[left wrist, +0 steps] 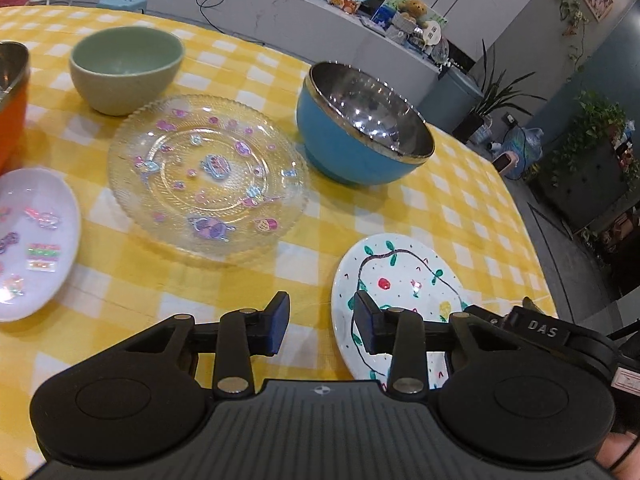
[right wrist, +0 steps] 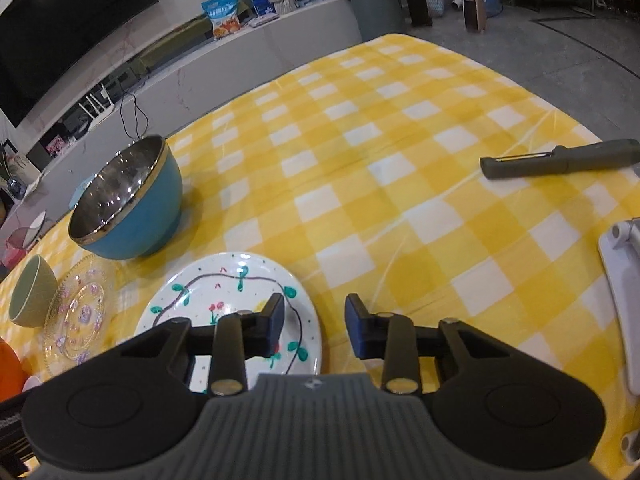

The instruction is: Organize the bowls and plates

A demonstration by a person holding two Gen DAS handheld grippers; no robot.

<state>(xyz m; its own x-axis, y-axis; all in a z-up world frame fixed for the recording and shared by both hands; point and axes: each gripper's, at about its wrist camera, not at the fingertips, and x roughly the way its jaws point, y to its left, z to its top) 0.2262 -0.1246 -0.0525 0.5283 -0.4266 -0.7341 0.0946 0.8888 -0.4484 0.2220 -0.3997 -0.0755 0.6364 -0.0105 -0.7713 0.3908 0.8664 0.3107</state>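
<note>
The right claw (right wrist: 314,322) hangs low in its frame, spread wide and holding nothing; the left claw (left wrist: 322,322) is likewise spread and empty. The hand-painted white plate (right wrist: 228,300) lies flat on the yellow-checked table (right wrist: 400,160), its right rim just under the right claw's left finger, at lower centre. To lift it well, I would slide 1 finger under that rim and pinch near the edge (glazed ceramic looks slippery). In the left view, the clear glass plate (left wrist: 208,176) sits at centre, the blue steel-lined bowl (left wrist: 360,128) upper right, the green bowl (left wrist: 126,68) upper left.
</note>
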